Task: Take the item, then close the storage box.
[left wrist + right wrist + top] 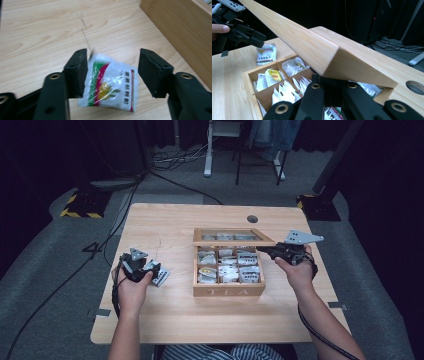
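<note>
Left gripper point(150, 270) is held over the left part of the wooden table point(165, 320), fingers point(76, 72) spread apart. A tea sachet point(110, 85), white with green and red print, is seen between them in the left gripper view, touching the left finger and clear of the right; whether it rests on the table cannot be told. At the table's middle a wooden tea box point(228, 291) marked TEA is set, its compartments packed with sachets. Its lid point(312, 47) is propped open and pinched at the edge by the right gripper point(265, 250), fingers pressed on the wood.
</note>
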Demonstrator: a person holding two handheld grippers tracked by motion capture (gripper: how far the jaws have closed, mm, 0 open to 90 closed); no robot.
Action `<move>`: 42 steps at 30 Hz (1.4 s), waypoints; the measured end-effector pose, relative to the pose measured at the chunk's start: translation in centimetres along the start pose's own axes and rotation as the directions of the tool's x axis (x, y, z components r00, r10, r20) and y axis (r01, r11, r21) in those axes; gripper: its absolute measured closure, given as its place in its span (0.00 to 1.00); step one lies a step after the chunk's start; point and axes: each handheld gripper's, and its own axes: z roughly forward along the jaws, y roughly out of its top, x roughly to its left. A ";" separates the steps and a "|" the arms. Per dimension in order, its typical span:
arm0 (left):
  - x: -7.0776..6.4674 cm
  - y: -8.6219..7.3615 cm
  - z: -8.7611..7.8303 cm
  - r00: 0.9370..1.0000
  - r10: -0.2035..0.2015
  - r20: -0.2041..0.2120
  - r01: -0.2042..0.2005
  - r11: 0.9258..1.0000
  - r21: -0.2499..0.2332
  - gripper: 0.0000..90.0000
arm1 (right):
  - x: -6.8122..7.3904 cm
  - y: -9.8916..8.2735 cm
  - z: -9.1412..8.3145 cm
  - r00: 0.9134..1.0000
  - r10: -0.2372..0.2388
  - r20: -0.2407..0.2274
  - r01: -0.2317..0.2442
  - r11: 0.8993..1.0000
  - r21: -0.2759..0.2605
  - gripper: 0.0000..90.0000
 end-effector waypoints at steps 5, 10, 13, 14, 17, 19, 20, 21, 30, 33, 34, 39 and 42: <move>-0.4 0.1 -0.5 1.000 0.013 0.010 -0.013 1.000 -0.021 0.38 | 0.0 0.0 0.0 1.000 0.000 -0.002 0.000 1.000 0.000 1.00; -1.7 0.5 -1.4 0.997 0.059 0.054 -0.056 0.997 -0.044 0.37 | 0.0 0.0 0.0 1.000 0.000 -0.001 0.000 1.000 0.000 1.00; -2.8 0.8 -2.3 0.992 0.097 0.080 -0.093 0.994 -0.058 0.36 | 0.0 0.0 0.0 1.000 0.001 -0.003 -0.001 1.000 0.000 1.00; -3.2 0.9 -2.7 0.990 0.110 0.088 -0.105 0.993 -0.055 0.36 | 0.0 0.0 0.0 1.000 0.001 -0.004 -0.001 1.000 0.001 1.00; -4.4 1.0 -3.6 0.984 0.141 0.112 -0.136 0.989 -0.054 0.36 | 0.0 0.0 0.0 1.000 0.001 -0.005 -0.001 1.000 0.003 1.00; -5.3 0.9 -4.1 0.976 0.159 0.146 -0.152 0.987 -0.057 0.36 | 0.0 -0.1 0.0 1.000 0.002 -0.003 -0.002 1.000 0.009 1.00; -5.7 0.8 -4.2 0.971 0.170 0.166 -0.162 0.985 -0.062 0.36 | 0.1 -0.1 0.0 1.000 0.002 -0.003 -0.002 1.000 0.011 1.00; -6.1 0.6 -4.2 0.966 0.178 0.185 -0.170 0.984 -0.060 0.36 | 0.1 -0.1 0.0 1.000 0.002 -0.002 -0.002 1.000 0.013 1.00; -9.4 -2.0 -2.8 0.916 0.248 0.315 -0.259 0.966 -0.007 0.33 | 0.2 -0.1 -0.2 1.000 0.004 -0.006 -0.004 1.000 0.026 1.00; -10.0 -2.8 -2.1 0.908 0.282 0.310 -0.299 0.954 0.006 0.33 | 0.3 -0.1 -0.4 1.000 0.004 -0.006 -0.004 0.999 0.037 1.00; -10.2 -3.1 -1.9 0.905 0.284 0.317 -0.304 0.953 0.013 0.33 | 0.3 -0.1 -0.4 1.000 0.005 -0.009 -0.004 0.999 0.037 1.00; -10.4 -4.5 -0.5 0.900 0.246 0.361 -0.292 0.953 0.080 0.32 | 0.6 0.0 -0.8 1.000 -0.001 -0.015 0.002 0.999 0.045 1.00; -10.3 -5.1 0.2 0.899 0.221 0.378 -0.276 0.956 0.100 0.31 | 0.7 0.0 -1.1 1.000 -0.004 -0.022 0.005 0.999 0.052 1.00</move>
